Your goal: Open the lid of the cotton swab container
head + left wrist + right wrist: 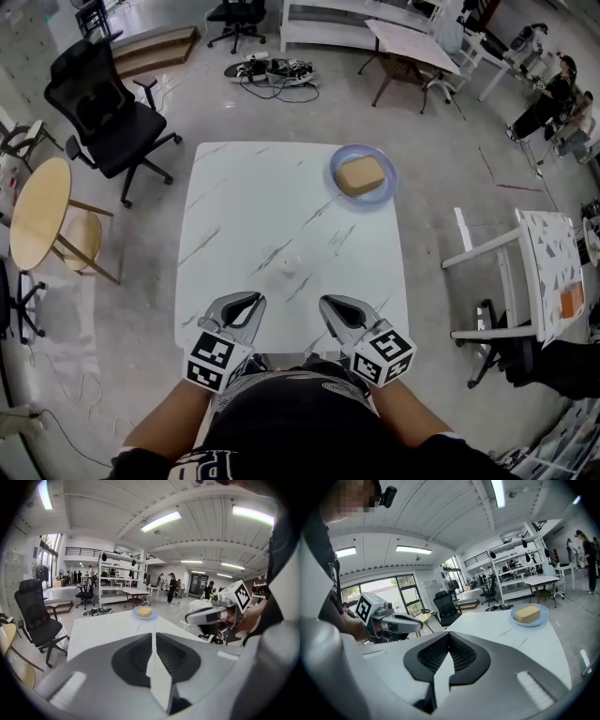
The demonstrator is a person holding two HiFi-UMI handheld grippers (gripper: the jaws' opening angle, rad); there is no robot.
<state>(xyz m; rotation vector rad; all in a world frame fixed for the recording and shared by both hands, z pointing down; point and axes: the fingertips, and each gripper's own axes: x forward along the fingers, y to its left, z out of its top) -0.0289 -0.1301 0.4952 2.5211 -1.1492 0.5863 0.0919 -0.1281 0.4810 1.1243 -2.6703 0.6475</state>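
White bench (272, 216), upper right: tan container (361, 174) on a blue plate (392, 178); your left gripper (253, 302) and right gripper (328, 305) (both empty) show closed jaws.

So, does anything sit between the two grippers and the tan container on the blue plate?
Nothing visible does. Only bare white table lies between the left gripper, the right gripper and the tan container, which sits on its blue plate at the far right corner.

Tabletop (244, 206) lies open up to the far plate (334, 174).
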